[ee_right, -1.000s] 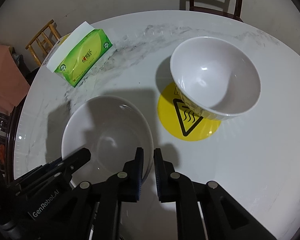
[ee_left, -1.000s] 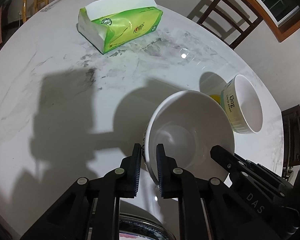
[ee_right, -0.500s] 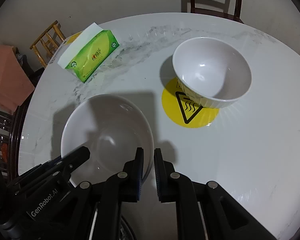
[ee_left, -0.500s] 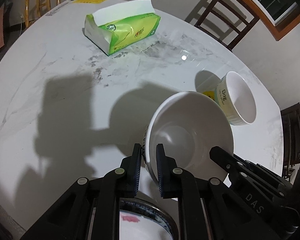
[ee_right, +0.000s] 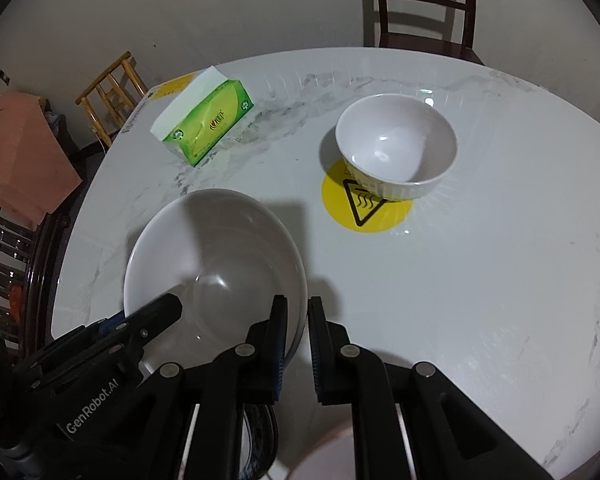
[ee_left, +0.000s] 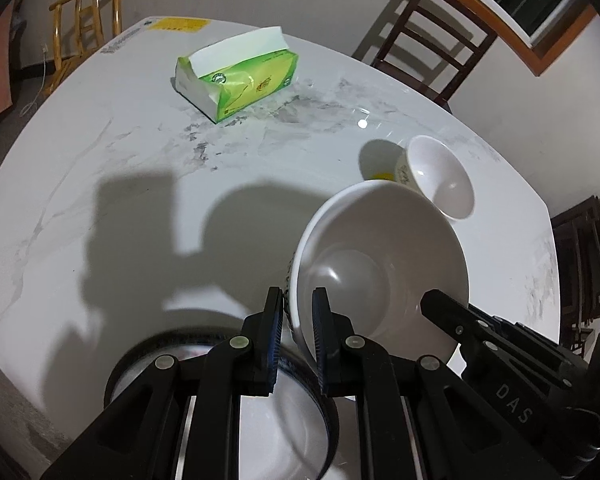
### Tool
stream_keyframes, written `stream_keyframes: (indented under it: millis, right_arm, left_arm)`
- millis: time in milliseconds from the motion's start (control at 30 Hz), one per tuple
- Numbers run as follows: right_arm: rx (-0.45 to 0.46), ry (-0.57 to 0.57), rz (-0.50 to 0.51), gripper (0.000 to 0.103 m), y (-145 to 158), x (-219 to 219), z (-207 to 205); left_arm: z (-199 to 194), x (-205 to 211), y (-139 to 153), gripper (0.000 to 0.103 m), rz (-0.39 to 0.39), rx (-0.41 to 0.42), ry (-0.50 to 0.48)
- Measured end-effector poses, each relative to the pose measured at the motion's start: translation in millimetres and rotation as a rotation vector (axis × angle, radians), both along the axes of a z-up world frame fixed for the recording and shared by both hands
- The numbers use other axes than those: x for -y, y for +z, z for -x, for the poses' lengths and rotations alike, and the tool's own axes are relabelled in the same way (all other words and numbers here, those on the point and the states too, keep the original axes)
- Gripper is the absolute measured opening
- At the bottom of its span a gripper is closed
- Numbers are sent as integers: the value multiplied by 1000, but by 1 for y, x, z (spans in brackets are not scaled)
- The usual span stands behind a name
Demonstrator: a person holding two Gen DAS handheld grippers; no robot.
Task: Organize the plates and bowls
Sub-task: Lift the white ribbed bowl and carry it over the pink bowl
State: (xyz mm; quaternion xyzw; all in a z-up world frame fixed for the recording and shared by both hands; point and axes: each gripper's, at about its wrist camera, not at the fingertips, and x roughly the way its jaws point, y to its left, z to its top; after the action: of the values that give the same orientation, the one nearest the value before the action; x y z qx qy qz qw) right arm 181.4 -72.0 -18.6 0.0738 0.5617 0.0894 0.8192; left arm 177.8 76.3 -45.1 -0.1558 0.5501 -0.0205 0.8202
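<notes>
A white marble-patterned table [ee_right: 480,280] with rounded corners is seen spread beneath everything. Above its near edge a large white glossy bowl [ee_left: 380,264] is held off the surface, gripped on opposite sides of its rim — the left gripper [ee_left: 296,336] is clamped nearly shut on one side, the right gripper [ee_right: 298,344] likewise on the other. Under it, at the near edge, a dark-rimmed white plate [ee_left: 300,376] is partly seen. A green tissue pack [ee_right: 208,124] is set toward the far left corner. A small white ribbed bowl [ee_right: 396,146] is seen resting on a round yellow warning sticker [ee_right: 368,208], mid-table.
</notes>
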Motion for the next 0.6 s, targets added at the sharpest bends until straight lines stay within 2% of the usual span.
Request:
stream_keyframes:
  millis: [600]
  right_arm:
    - [48, -60, -9, 11, 41, 64, 90]
  left_arm:
    - [72, 65, 39, 12, -5, 44, -104]
